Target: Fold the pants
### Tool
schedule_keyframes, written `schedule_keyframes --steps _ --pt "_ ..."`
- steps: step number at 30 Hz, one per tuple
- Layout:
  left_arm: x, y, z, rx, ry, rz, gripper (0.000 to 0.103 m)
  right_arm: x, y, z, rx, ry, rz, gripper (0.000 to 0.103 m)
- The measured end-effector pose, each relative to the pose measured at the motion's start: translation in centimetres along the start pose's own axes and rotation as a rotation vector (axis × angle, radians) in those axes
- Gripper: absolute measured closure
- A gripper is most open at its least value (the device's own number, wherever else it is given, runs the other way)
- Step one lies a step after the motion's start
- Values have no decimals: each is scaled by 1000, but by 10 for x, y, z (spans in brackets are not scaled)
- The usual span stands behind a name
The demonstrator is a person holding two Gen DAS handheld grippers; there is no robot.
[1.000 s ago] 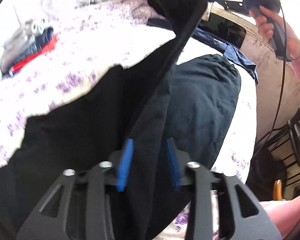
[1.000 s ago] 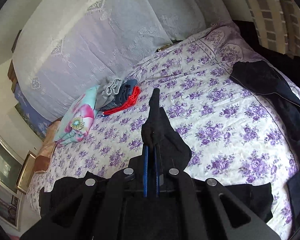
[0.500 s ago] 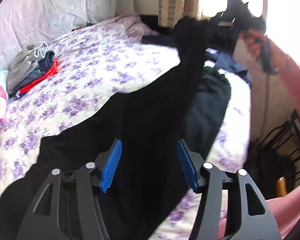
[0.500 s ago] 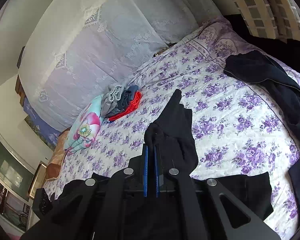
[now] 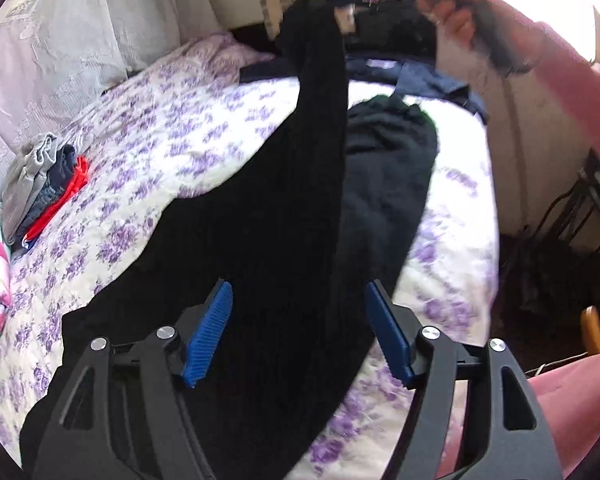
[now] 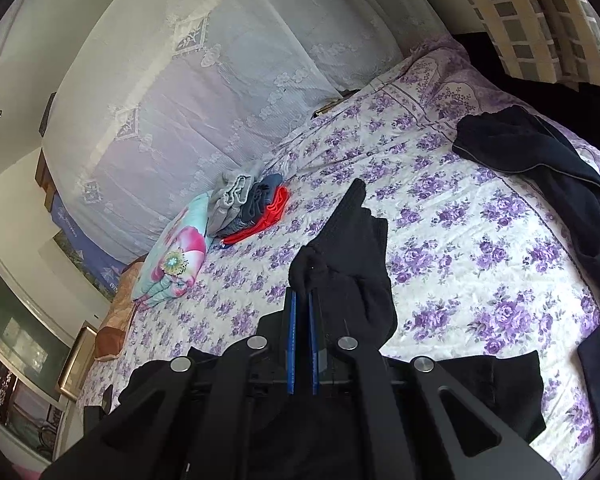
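The black pants [image 5: 268, 208] lie across the floral bedspread [image 5: 172, 128], with one end lifted high at the far side. My right gripper [image 6: 302, 300] is shut on that lifted end of the pants [image 6: 352, 248], which bunches over the blue pads. It also shows in the left wrist view [image 5: 384, 4], held up by a hand. My left gripper [image 5: 298, 300] is open with its blue pads [image 5: 210, 332] wide apart over the pants, holding nothing.
A stack of folded clothes [image 6: 248, 204] and a floral pillow [image 6: 172, 256] sit near the lace-covered headboard [image 6: 204, 80]. Dark garments [image 6: 540, 168] lie at the bed's right side. A dark chair [image 5: 580, 216] stands beside the bed.
My left gripper let go of the pants and opened wide. My right gripper raised the held end higher, pulling the fabric up and away.
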State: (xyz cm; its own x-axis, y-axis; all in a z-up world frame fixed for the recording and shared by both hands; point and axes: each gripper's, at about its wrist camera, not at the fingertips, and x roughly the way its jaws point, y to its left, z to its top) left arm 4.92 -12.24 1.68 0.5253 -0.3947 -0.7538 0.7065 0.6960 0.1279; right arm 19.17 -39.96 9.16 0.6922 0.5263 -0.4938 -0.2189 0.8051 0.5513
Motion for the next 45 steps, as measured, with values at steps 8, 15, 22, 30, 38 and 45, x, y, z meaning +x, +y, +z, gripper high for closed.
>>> schedule_keyframes --steps 8,15,22,30,38,45 --pt "4 3 10 -65 2 24 101 -37 4 0 -51 -91 49 97" --pt "24 -36 -16 41 58 -52 101 -59 -108 -95 147 -146 89 97" --pt "34 -33 -25 20 53 -85 101 -69 -166 -157 361 -163 145 54" --pt "32 -34 -33 -24 -17 -55 100 -48 -165 -118 363 -68 -96 91" --pt "28 -42 -35 -38 -38 4 97 -82 -135 -113 162 -267 14 92" --pt "30 -47 -33 -65 -45 303 17 -70 -152 -131 156 -133 -246 49"
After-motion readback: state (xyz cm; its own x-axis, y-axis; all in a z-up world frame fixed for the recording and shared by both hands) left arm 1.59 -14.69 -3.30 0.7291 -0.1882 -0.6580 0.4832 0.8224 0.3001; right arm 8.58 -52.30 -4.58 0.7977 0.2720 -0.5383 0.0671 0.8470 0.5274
